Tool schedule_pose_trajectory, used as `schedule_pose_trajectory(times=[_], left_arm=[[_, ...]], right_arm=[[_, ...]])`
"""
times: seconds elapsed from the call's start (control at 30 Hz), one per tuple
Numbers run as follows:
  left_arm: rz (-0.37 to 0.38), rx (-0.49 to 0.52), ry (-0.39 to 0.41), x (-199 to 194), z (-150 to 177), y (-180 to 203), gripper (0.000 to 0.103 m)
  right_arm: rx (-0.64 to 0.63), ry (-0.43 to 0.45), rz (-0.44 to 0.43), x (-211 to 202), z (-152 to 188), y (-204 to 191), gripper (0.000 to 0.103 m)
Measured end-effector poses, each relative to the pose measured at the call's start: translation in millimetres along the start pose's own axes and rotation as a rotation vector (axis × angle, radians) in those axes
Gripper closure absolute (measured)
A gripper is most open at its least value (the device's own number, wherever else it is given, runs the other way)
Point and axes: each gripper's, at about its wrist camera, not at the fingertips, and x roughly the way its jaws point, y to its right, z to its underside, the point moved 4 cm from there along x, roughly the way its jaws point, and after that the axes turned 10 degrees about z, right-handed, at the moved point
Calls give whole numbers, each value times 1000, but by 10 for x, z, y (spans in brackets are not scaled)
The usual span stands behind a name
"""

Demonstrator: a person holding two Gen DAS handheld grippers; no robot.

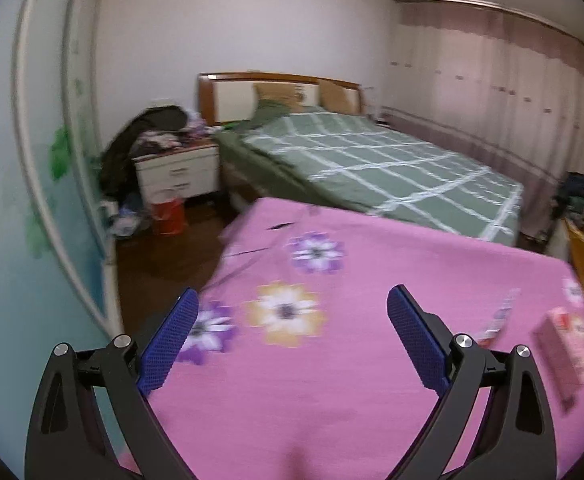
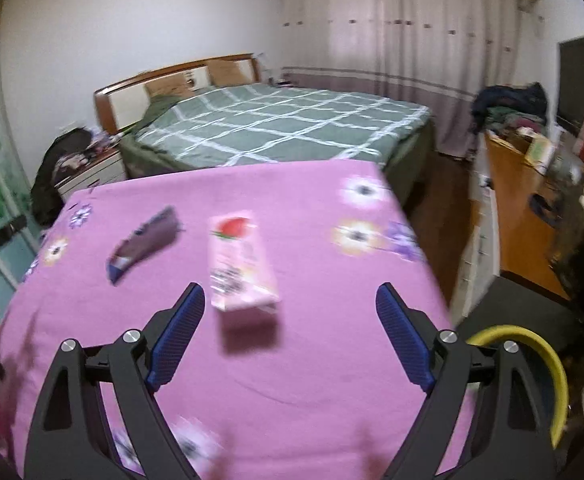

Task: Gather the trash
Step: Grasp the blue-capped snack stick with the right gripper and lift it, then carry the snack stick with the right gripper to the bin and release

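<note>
A pink drink carton (image 2: pixel 237 260) with a strawberry picture lies on the pink flowered tablecloth (image 2: pixel 292 360), just ahead of my right gripper (image 2: pixel 289 298), which is open and empty above the cloth. A dark purple snack wrapper (image 2: pixel 143 242) lies to the carton's left. In the left wrist view the carton (image 1: pixel 564 350) and the wrapper (image 1: pixel 498 318) lie at the right edge, beyond the right finger. My left gripper (image 1: pixel 292 300) is open and empty over the flowered cloth (image 1: pixel 332 400).
A bed with a green checked cover (image 1: pixel 372 164) stands behind the table. A cluttered white nightstand (image 1: pixel 177 172) and a red bin (image 1: pixel 167 216) are at the left. A wooden desk (image 2: pixel 520 208) stands at the right. A yellow-rimmed container (image 2: pixel 548 364) sits by the table's right edge.
</note>
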Motion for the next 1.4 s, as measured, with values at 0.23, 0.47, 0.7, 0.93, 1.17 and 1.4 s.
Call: schedule_pose_trajectory(times=[0.23, 0.47, 0.7, 0.93, 1.17, 1.4], left_arm=[[-100, -83, -33, 210, 93, -482, 9], [-91, -110, -36, 287, 151, -547, 9], [-71, -107, -43, 250, 163, -410, 9], [-57, -92, -44, 240, 173, -331, 9], [-47, -90, -44, 232, 175, -300, 9], [-36, -79, -42, 212, 166, -245, 9]], right_arm=[[-55, -50, -53, 397, -292, -819, 20], [-71, -124, -68, 808, -414, -1419, 22], [-69, -225, -32, 1266, -382, -1671, 24], [-91, -247, -50, 1342, -281, -1759, 71], [-68, -184, -101, 1015, -291, -1624, 92], [-61, -61, -150, 251, -318, -1230, 92]])
